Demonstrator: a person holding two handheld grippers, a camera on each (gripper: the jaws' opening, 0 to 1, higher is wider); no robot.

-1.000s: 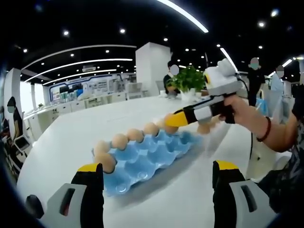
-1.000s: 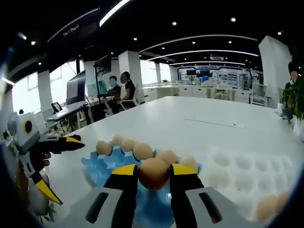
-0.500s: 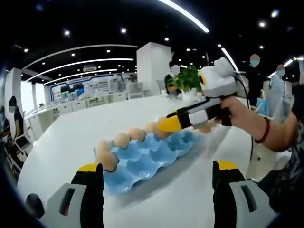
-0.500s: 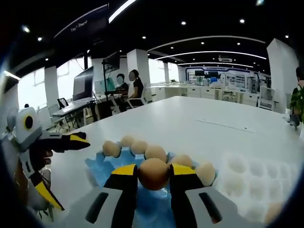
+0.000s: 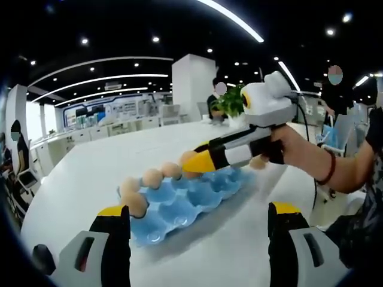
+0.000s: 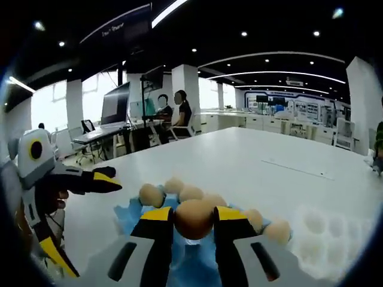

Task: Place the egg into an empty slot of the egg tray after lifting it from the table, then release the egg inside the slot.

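Left gripper: jaws spread wide, nothing between them, hovering low over the table just short of the blue tray. Best kept there, clear of the tray's near edge, so no nudge shifts the slots.

Tray: one long row of eggs along the far side, near rows bare. White tray lying beside the blue one, off to the right in the right gripper view.

Right gripper: jaws closed on the egg, pinched at its middle between the yellow-tipped fingers, held above the tray's blue cups with the filled row just beyond. Seen from the left gripper view, reaching in from the right, tip over the middle of the tray, a hand on the grip.

To do well: line the egg over a bare cup next to the filled row, descend straight, without brushing the neighbours. Seat the egg in the cup before easing the jaws apart. Open slowly and only slightly, then lift straight out so the fingers don't drag or tip the egg.
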